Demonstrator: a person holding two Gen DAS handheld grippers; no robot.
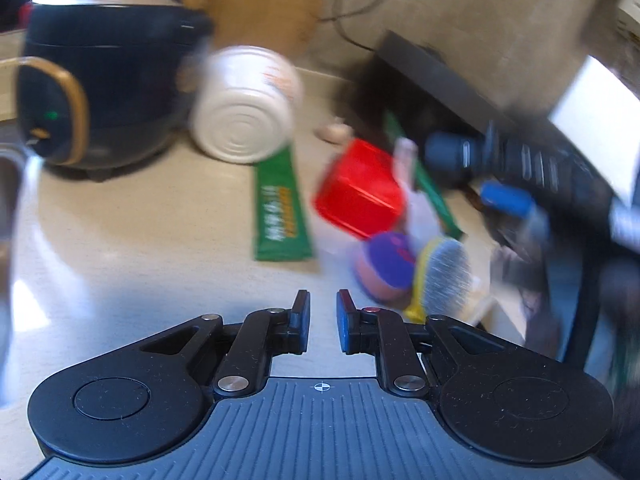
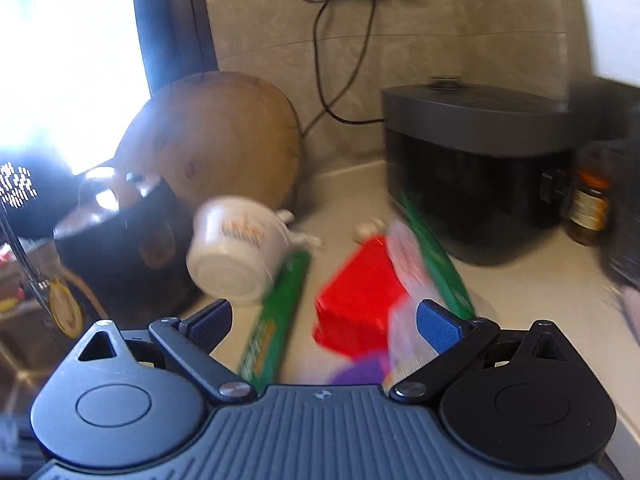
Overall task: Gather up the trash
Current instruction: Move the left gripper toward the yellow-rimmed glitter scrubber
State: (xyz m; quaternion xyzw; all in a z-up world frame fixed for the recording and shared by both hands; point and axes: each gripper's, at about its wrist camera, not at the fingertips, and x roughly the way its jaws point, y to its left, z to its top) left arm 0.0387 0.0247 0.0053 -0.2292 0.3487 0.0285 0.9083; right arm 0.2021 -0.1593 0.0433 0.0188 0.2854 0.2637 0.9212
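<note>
The pictures are blurred, so small details are hard to read. The trash lies in a loose group on the light counter (image 1: 120, 232), and as far as I can judge none of it has been collected; no bin or bag is visible in either view.

In the left wrist view, the left gripper (image 1: 323, 322) hovers over bare counter at the near side. Its jaws are narrow, with only a small gap, and nothing is between them. Beyond it lie a green packet (image 1: 280, 212), flat on the counter, and to its right a red box (image 1: 358, 190), tilted. Near the red box are a purple lid-like thing (image 1: 386, 262) and a brush (image 1: 444, 276); I cannot tell what touches what. A white cup (image 1: 246, 104) lies on its side, further away, beside a black cooker (image 1: 108, 92).

In the right wrist view, the right gripper (image 2: 324, 320) is spread wide and holds nothing. The red box (image 2: 354, 304) and the green packet (image 2: 276, 324) sit between its fingers, the box closer to the right finger. A second green strip (image 2: 436, 256) lies behind the box, and the white cup (image 2: 236, 248) is far left.

It seems the right gripper is about to take the red box first. All items remain to be picked.
</note>
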